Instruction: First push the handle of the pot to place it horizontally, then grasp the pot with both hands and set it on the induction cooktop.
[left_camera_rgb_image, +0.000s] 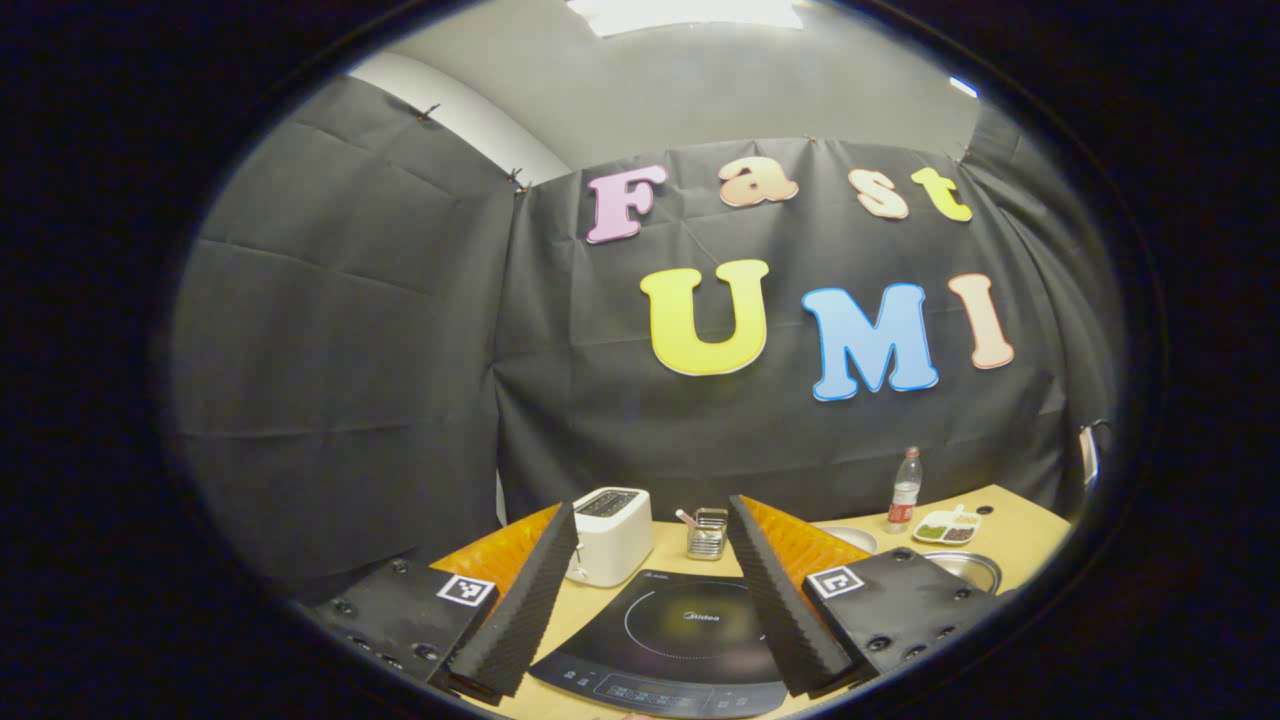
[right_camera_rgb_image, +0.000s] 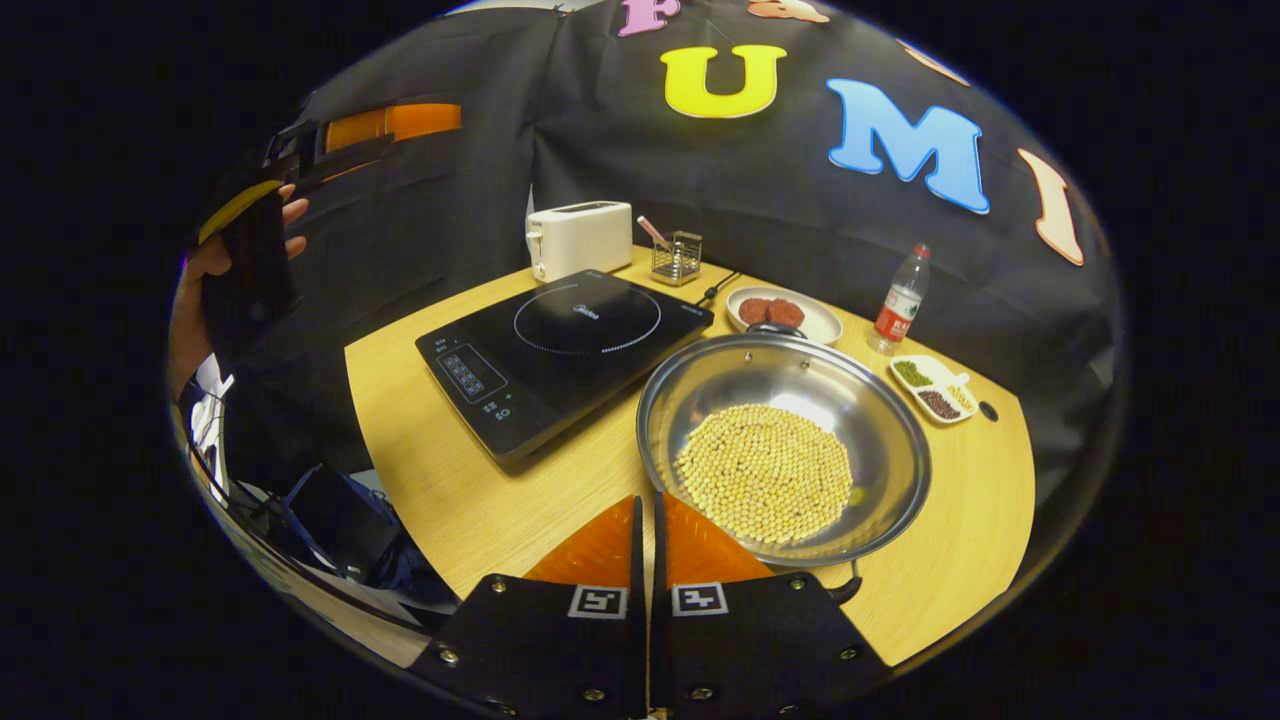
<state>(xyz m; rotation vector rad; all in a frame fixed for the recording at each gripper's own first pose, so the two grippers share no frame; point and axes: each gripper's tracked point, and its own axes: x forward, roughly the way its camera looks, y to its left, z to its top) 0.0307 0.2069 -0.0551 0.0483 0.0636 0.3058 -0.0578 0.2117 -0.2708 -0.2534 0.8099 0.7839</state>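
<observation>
A steel pot (right_camera_rgb_image: 790, 385) holding pale beans (right_camera_rgb_image: 765, 470) stands on the wooden table (right_camera_rgb_image: 430, 480), to the right of the black induction cooktop (right_camera_rgb_image: 565, 345). One dark pot handle (right_camera_rgb_image: 775, 328) points to the far side, another (right_camera_rgb_image: 846, 590) pokes out at the near rim. My right gripper (right_camera_rgb_image: 646, 498) is shut with nothing in it, its tips just left of the pot's near rim. My left gripper (left_camera_rgb_image: 650, 506) is open wide, raised above the cooktop (left_camera_rgb_image: 680, 630). In the right gripper view a hand (right_camera_rgb_image: 200, 265) holds the left gripper (right_camera_rgb_image: 395, 122) high at the upper left. The pot's rim (left_camera_rgb_image: 968, 566) peeks past the left gripper's right finger.
A white toaster (right_camera_rgb_image: 580, 238) and a wire holder (right_camera_rgb_image: 677, 257) stand behind the cooktop. A plate with brown patties (right_camera_rgb_image: 785, 312), a bottle (right_camera_rgb_image: 903, 295) and a small divided dish (right_camera_rgb_image: 935, 385) sit beyond the pot. The table edge (right_camera_rgb_image: 380, 560) drops off at the left.
</observation>
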